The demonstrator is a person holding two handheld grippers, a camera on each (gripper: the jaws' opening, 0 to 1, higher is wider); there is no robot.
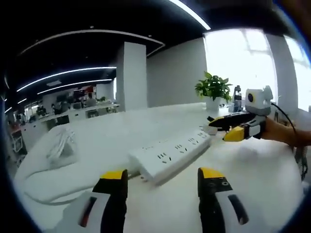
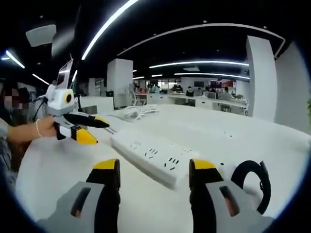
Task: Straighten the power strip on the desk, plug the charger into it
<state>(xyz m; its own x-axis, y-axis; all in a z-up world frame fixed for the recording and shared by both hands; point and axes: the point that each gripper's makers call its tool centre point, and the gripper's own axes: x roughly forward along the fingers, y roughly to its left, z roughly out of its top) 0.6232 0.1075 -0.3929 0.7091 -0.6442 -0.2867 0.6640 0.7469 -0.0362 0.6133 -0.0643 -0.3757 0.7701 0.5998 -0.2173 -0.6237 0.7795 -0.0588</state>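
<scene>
A long white power strip [image 1: 170, 153] lies slantwise on the white desk [image 1: 252, 179], sockets up. My left gripper [image 1: 163, 174] is open just short of the strip's near end, with nothing between its jaws. My right gripper [image 1: 218, 128] reaches in from the right, open beside the strip's far end. In the right gripper view the same strip [image 2: 153, 155] lies just ahead of my open right gripper [image 2: 155, 165], and the left gripper [image 2: 102, 132] comes in from the left, held by a hand. A white bundle of charger cord [image 1: 60, 143] [image 2: 138, 112] rests farther off on the desk.
A potted green plant [image 1: 214, 87] and a dark bottle [image 1: 237, 97] stand at the desk's far side by the window. A black cable loop [image 2: 250, 179] lies on the desk to the right of my right gripper. Office desks and a pillar [image 1: 131, 75] fill the background.
</scene>
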